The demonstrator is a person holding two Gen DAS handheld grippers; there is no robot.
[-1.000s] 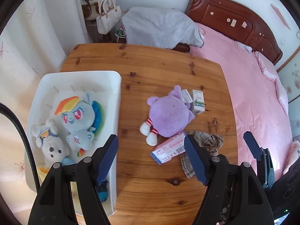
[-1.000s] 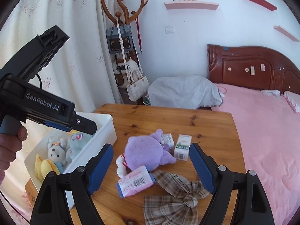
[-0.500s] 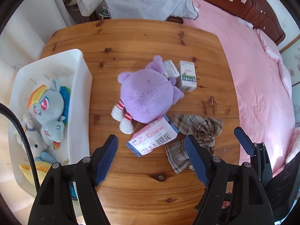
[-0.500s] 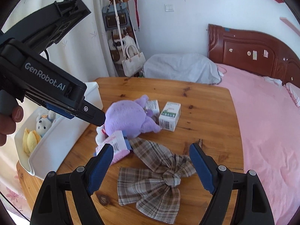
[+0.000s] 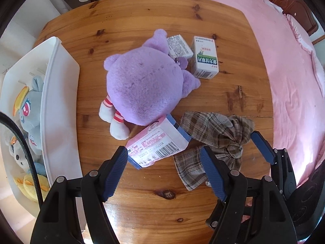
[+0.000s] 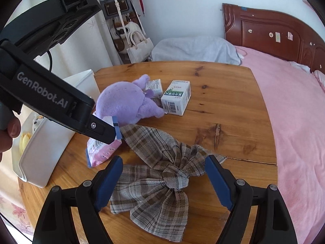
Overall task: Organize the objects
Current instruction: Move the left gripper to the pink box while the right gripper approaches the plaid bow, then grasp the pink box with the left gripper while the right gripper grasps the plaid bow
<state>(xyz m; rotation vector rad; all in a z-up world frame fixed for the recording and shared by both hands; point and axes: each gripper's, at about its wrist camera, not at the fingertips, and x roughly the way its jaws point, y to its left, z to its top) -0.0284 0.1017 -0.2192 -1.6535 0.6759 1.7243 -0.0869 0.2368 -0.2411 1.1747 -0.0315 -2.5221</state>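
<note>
So both claws are over the wooden counter (image 5: 142, 10) right now, and both are wide open with nothing pinched. The left claw (image 5: 163, 168) points pretty much straight down, sitting above the near end of a pink and white packet (image 5: 157, 145) that lies flat just in front of a purple plush toy (image 5: 142, 87); the packet's far end looks like it touches the plush. The right claw (image 6: 163, 180) hangs over a plaid cloth bow (image 6: 162, 174), its knot roughly between the two blue fingers (image 6: 108, 180), but I can't tell if they touch the cloth. Behind the plush there are two small boxes, a white one with green print (image 5: 204, 58) and a smaller one (image 5: 178, 45) tucked against the plush's head. Off to the left a white bin (image 5: 61, 105) sits at the counter's edge with a blue pony plush (image 5: 28, 105) and a couple other stuffed toys inside. A pink bed (image 6: 294, 111) runs along the right side.
</note>
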